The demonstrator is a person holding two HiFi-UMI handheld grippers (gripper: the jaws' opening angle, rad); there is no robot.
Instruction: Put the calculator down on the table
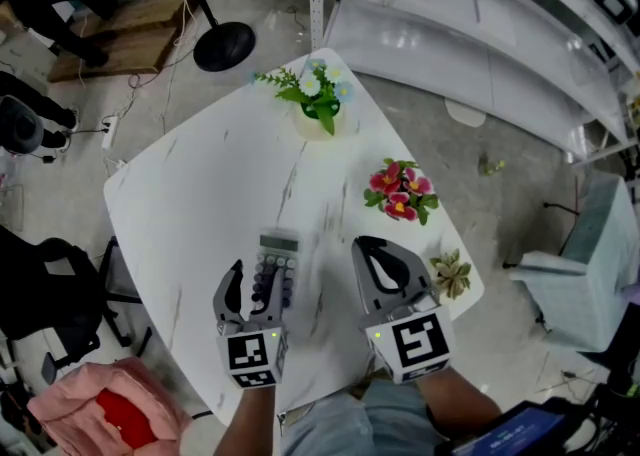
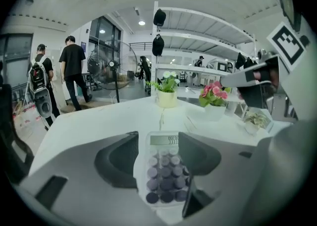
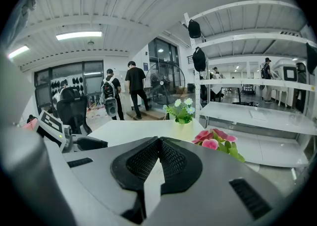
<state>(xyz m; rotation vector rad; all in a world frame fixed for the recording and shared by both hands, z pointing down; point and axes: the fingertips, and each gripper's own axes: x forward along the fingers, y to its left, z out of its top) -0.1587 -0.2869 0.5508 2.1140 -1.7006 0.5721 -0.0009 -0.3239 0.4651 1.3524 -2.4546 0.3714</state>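
The calculator [image 1: 275, 269], pale with a grey display and dark round keys, lies flat on the white marble-look table [image 1: 200, 204] near its front edge. My left gripper [image 1: 258, 279] is open, its jaws standing either side of the calculator [image 2: 165, 170] without pressing on it. In the left gripper view the left gripper [image 2: 157, 138] shows a gap between the left pad and the calculator's edge. My right gripper [image 1: 365, 244] hovers just to the right of the calculator, shut with nothing in it. In the right gripper view the right gripper [image 3: 159, 141] has its tips meeting.
A pot of white flowers [image 1: 320, 104] stands at the table's far corner, pink flowers [image 1: 402, 189] at the right, a small succulent [image 1: 450, 274] by the right edge. White shelving [image 1: 480, 34] runs behind; a fan base [image 1: 224, 46], a black chair [image 1: 40, 294] and a pink bag [image 1: 110, 414] are on the floor.
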